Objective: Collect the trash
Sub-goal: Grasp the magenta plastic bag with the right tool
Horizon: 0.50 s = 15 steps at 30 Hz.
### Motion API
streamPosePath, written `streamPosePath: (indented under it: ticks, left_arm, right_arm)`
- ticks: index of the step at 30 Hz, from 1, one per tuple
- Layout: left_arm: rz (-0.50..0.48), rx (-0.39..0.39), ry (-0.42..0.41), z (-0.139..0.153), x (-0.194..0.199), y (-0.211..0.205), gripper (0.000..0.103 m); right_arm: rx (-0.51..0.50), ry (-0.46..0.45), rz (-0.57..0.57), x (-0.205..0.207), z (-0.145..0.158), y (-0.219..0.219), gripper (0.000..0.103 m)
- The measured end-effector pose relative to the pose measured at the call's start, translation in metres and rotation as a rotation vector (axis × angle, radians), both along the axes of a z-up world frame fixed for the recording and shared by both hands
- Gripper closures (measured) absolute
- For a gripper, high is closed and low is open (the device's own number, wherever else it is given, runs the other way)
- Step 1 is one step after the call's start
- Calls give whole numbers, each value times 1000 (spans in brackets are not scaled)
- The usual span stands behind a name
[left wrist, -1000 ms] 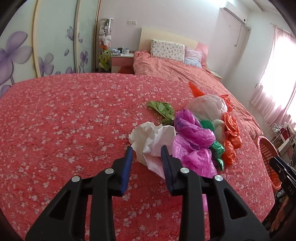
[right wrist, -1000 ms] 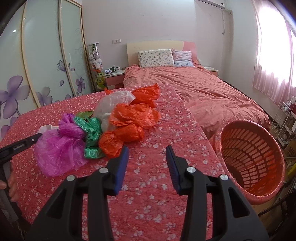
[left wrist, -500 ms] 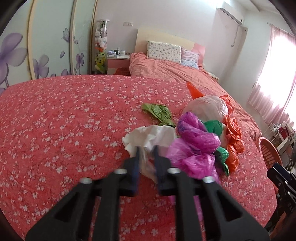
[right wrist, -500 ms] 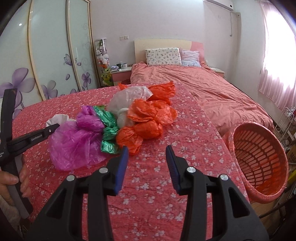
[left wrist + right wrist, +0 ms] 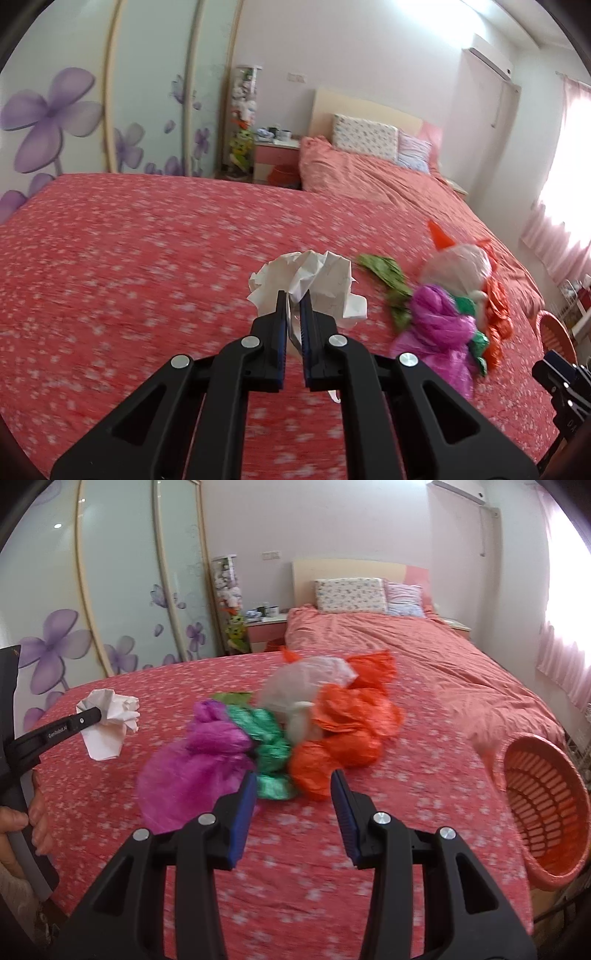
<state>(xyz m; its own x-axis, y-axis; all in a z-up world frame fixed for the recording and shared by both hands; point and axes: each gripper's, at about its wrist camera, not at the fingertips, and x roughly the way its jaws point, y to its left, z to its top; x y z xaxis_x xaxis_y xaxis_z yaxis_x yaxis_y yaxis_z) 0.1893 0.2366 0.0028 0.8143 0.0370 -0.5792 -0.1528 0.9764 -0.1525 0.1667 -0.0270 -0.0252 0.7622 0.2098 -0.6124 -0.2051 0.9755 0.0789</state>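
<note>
Your left gripper (image 5: 291, 306) pinches the crumpled white paper (image 5: 314, 284), held clear above the red bedspread (image 5: 129, 258). Your right gripper (image 5: 293, 794) has its fingers spread around nothing, pointing at the pile of plastic bags (image 5: 280, 731). The orange basket (image 5: 546, 805) stands beside the bedspread's right edge.

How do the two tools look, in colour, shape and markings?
Both the left tool and the right tool have black plastic frames with triangular cut-outs, silver round rivets and blue ribbed pads. The left one shows small white lettering on its side, too small to read.
</note>
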Motion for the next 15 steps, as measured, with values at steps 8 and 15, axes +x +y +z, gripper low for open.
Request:
streamPosePath:
  ticks: [8,15]
  left_arm:
    - [44,1,-15,4,-11,32,96]
    - [67,-16,-11,2,-14,48,96]
  right_arm:
    - [52,25,120,18,-9,63,61]
    - [-58,117,116,37,-39,110,70]
